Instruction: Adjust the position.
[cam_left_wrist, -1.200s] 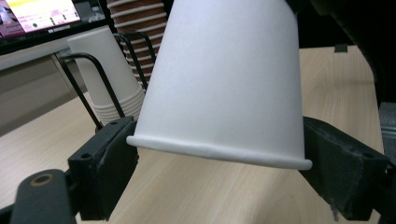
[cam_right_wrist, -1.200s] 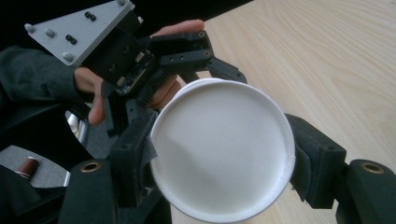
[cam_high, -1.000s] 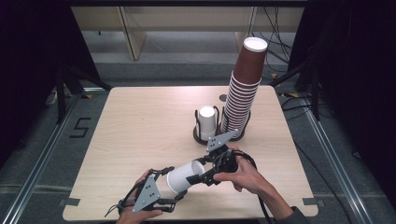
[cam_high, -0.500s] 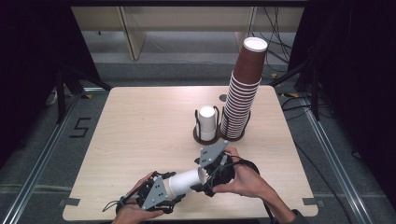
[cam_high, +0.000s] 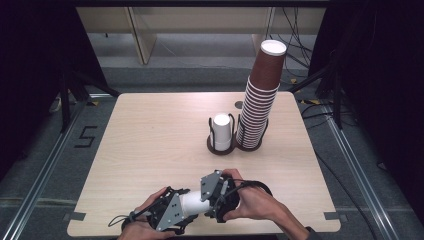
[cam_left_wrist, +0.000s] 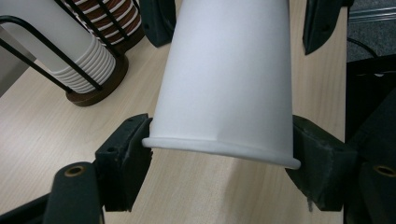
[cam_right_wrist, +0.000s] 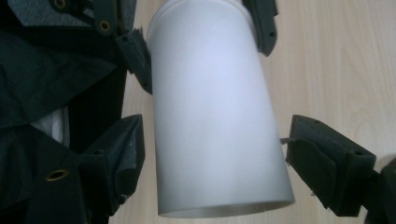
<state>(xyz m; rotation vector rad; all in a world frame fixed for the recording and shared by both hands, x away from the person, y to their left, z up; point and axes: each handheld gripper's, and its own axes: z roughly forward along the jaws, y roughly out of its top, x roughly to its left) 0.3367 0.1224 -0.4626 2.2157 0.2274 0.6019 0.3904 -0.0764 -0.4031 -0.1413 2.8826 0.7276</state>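
Note:
A white paper cup (cam_high: 192, 202) lies on its side just above the table's near edge, between both grippers. My left gripper (cam_high: 181, 209) is shut on the cup's rim; the left gripper view has both pads pressing the rim of the cup (cam_left_wrist: 224, 84) at the left gripper (cam_left_wrist: 219, 154). My right gripper (cam_high: 204, 199) faces it from the right, around the cup's base end. In the right gripper view the cup (cam_right_wrist: 215, 116) lies between the right gripper (cam_right_wrist: 215, 158) jaws with a gap on each side. Those jaws have just opened wide and then closed in slightly.
At the table's far middle, a tall stack of brown cups (cam_high: 262, 100) stands in a round holder. Beside it a short stack of white cups (cam_high: 221, 132) sits in a black wire holder. Light wood table (cam_high: 150, 140), dark floor around.
The right gripper let go of the cup and shifted toward the near edge and left. The left gripper closed on the cup's rim and barely moved.

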